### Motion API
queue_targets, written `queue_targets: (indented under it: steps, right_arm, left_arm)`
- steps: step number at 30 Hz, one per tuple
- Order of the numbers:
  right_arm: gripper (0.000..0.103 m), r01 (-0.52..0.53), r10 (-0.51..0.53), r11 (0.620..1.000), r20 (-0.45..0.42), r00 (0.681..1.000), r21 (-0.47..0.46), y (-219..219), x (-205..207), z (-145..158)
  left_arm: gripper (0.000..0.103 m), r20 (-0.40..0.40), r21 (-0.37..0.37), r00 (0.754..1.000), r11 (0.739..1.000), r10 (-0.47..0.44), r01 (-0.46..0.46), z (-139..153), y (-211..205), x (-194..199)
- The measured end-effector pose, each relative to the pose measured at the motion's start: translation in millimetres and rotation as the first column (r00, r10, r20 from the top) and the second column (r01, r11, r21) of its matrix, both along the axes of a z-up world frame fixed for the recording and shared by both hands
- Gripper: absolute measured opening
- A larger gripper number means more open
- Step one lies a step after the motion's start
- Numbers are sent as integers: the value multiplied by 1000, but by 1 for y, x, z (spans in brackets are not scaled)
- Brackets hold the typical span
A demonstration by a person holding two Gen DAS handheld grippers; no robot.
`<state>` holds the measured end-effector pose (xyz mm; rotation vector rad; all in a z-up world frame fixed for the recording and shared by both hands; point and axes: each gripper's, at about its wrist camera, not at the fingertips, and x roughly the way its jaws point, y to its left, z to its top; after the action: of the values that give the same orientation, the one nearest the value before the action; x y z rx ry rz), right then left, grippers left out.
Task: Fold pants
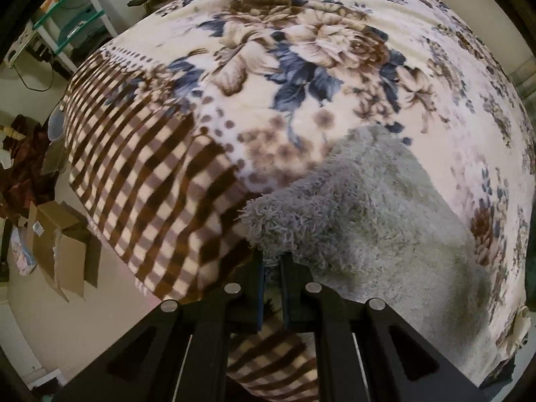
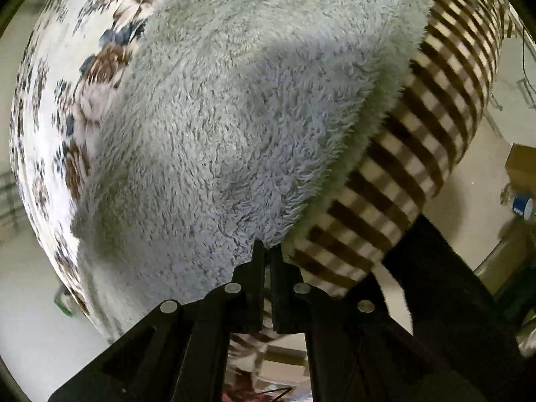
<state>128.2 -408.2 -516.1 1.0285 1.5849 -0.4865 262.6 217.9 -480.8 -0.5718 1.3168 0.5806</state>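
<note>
Nearest the left wrist camera, the left gripper (image 1: 271, 261) has its two black fingers drawn together on a fluffy corner of the shaggy pale grey fleece pants (image 1: 368, 221), pinching that corner; in the right wrist view, the right gripper (image 2: 266, 251) is likewise clamped, its narrow black fingers nipping the near hem of the same pants (image 2: 217, 134). The pants lie spread on the plush cream blanket with brown and blue flowers and a brown checked border (image 1: 301, 60), their near edge running along the checked border where it drapes over the bed's side. Beyond the blanket's far left edge stand a white shelf unit with green glass shelves (image 1: 72, 23) and, lower, a torn brown cardboard box (image 1: 63, 251) on the floor. What could go wrong, as a judgement: the thick pile may slip from such thin pinches when lifted, or a finger may have caught the blanket too, dragging it along and spoiling the fold. Count: one pair of pants, one blanket, two grippers, one shelf unit, one cardboard box clearly visible
</note>
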Motion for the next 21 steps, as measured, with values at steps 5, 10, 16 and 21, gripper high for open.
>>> queue_targets:
  steps: [5, 10, 16, 21]
  right_arm:
    - [3, -47, 46, 999, -35, 998, -5, 5, -8, -11]
    - [11, -80, 82, 996, -46, 996, 33, 6, 8, -33]
    - [56, -109, 100, 988, 82, 992, 112, -27, 9, -8]
    - [56, 26, -22, 999, 122, 992, -25, -120, -13, 28]
  left_arm:
    - [7, -48, 6, 999, 1000, 0, 0, -25, 4, 0]
    - [11, -50, -15, 999, 1000, -17, 16, -30, 0, 4]
    - [76, -4, 71, 1000, 997, -14, 15, 20, -20, -3]
    - [76, 6, 57, 993, 991, -122, 121, 40, -86, -5]
